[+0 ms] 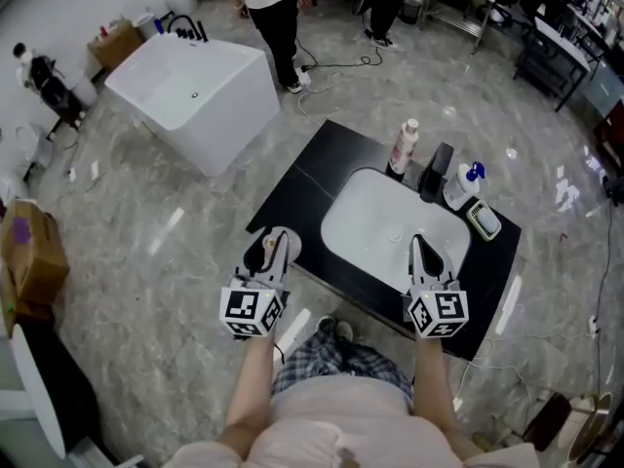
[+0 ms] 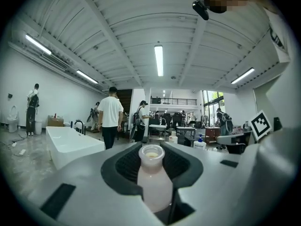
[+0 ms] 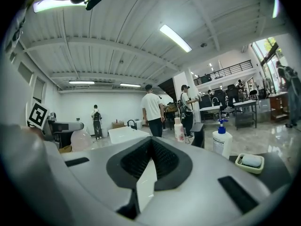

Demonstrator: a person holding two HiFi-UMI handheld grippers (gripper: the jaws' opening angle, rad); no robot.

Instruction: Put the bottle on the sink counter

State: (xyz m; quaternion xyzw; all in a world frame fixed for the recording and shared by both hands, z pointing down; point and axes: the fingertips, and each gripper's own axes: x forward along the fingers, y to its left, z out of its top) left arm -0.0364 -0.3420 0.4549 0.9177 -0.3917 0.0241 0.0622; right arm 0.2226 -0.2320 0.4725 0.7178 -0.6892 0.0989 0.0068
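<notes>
A pale pink bottle (image 2: pixel 153 182) with an open mouth stands upright between the jaws of my left gripper (image 2: pixel 153 160), which is shut on it. In the head view my left gripper (image 1: pixel 274 245) hovers at the front left corner of the black sink counter (image 1: pixel 312 178). My right gripper (image 1: pixel 424 253) is over the front rim of the white basin (image 1: pixel 375 217). In its own view the right gripper (image 3: pixel 150 147) has its jaws together with nothing between them.
At the counter's back stand another pink bottle (image 1: pixel 404 145), a black faucet (image 1: pixel 438 170), a pump soap bottle (image 1: pixel 461 185) and a soap dish (image 1: pixel 484 219). A white bathtub (image 1: pixel 195 86) and a standing person (image 1: pixel 276 13) are beyond. A cardboard box (image 1: pixel 29 252) sits at left.
</notes>
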